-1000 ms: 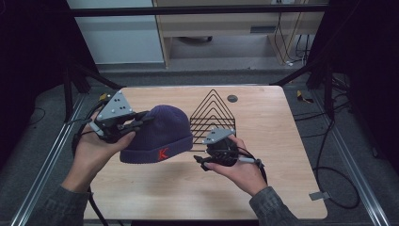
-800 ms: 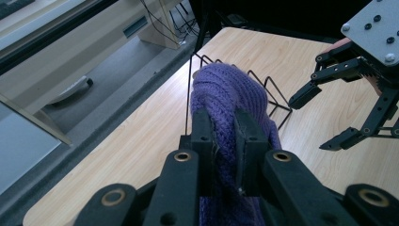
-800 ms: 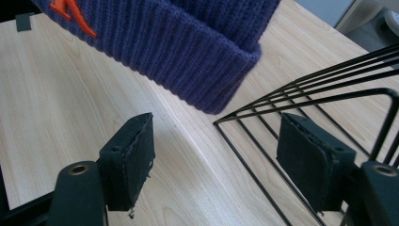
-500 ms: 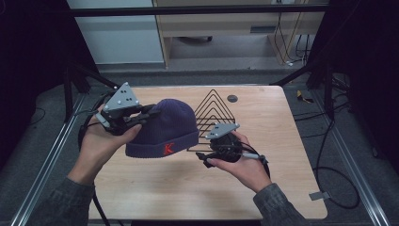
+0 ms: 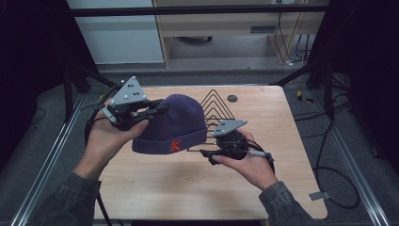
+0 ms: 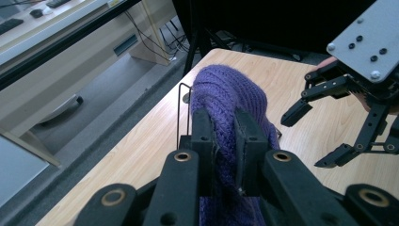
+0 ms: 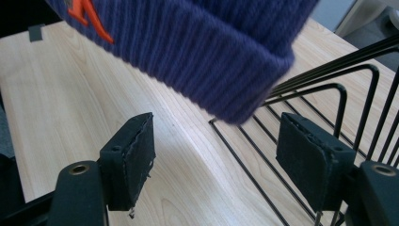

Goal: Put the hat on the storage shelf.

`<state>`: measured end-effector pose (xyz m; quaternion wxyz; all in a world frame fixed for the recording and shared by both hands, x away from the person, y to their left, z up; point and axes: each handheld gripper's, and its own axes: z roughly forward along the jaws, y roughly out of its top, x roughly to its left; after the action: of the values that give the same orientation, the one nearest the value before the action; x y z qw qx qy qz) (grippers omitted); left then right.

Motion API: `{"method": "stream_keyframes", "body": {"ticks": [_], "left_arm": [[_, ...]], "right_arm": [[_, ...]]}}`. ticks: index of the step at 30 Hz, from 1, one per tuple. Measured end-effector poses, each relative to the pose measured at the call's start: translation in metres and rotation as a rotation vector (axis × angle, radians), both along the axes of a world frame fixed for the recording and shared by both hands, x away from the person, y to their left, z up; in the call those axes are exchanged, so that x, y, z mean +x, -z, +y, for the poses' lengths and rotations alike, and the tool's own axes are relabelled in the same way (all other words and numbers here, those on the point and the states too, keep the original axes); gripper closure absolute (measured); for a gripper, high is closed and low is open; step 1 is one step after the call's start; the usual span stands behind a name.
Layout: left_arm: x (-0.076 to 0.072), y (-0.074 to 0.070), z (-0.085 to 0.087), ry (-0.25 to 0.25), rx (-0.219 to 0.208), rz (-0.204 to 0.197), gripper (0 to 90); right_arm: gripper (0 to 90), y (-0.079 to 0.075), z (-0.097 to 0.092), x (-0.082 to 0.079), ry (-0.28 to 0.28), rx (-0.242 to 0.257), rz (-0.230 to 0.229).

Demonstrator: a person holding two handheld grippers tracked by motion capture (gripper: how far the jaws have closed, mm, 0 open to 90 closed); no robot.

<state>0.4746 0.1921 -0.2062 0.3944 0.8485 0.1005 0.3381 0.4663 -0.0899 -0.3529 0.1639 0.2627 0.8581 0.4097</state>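
1. Containers: a black wire rack [image 5: 217,106] of nested triangular loops stands on the wooden table [image 5: 197,188]; its base rods run along the tabletop toward six o'clock. A purple knit beanie [image 5: 171,125] with an orange letter on its cuff covers the rack's nine-o'clock side; one wire loop [image 6: 180,113] shows just beside the knit in the left gripper view.
2. Other objects: a small dark disc [image 5: 232,98] lies on the table near its twelve-o'clock edge, at one o'clock from the rack and apart from it.
3. Edges and room: the beanie's cuff hangs clear of the tabletop in the right gripper view, with bare wood beneath it. The table's six-o'clock half is open wood, as is the strip at three o'clock of the rack. The left hand [image 5: 106,141] reaches over the nine-o'clock table edge.
4. Left gripper [image 5: 153,110]: jaws closed tight on a fold of the beanie's crown, knit pinched between the pads [image 6: 202,136].
5. Right gripper [image 5: 203,151]: at four o'clock from the beanie, just below its cuff; jaws parted wide, having just narrowed slightly, pads [image 7: 134,155] gripping nothing, with table and base rods between them.
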Motion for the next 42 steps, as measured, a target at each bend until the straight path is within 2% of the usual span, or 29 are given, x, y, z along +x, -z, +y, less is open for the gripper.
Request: {"method": "stream_keyframes", "body": {"ticks": [7, 13, 17, 20, 28, 34, 37, 42], "left_arm": [[-0.005, -0.009, -0.011, 0.035, 0.001, -0.016, 80.2], [-0.003, -0.010, -0.012, 0.054, -0.026, -0.009, 80.2], [0.001, -0.008, -0.014, 0.071, -0.039, -0.004, 80.2], [0.003, -0.008, -0.014, 0.080, -0.045, 0.001, 80.2], [0.011, -0.007, -0.015, 0.063, -0.056, 0.015, 80.2], [0.021, -0.010, -0.018, 0.042, -0.065, 0.026, 80.0], [0.026, -0.015, -0.021, 0.038, -0.061, 0.026, 79.8], [0.035, -0.023, -0.028, 0.039, -0.078, 0.023, 79.8]], "right_arm": [[30.1, -0.013, -0.009, 0.005, 0.016, 0.005, -0.012], [31.8, -0.018, -0.014, 0.014, 0.017, 0.024, 0.001], [36.2, -0.017, -0.013, 0.021, -0.004, 0.035, 0.026], [43.5, -0.016, -0.012, 0.026, -0.022, 0.042, 0.036], [67.3, -0.017, -0.013, 0.028, -0.041, 0.054, 0.023], [71.6, -0.022, -0.018, 0.027, -0.031, 0.044, 0.011], [72.0, -0.028, -0.023, 0.027, -0.020, 0.039, -0.002], [73.1, -0.040, -0.033, 0.027, 0.005, 0.040, -0.022]]}}
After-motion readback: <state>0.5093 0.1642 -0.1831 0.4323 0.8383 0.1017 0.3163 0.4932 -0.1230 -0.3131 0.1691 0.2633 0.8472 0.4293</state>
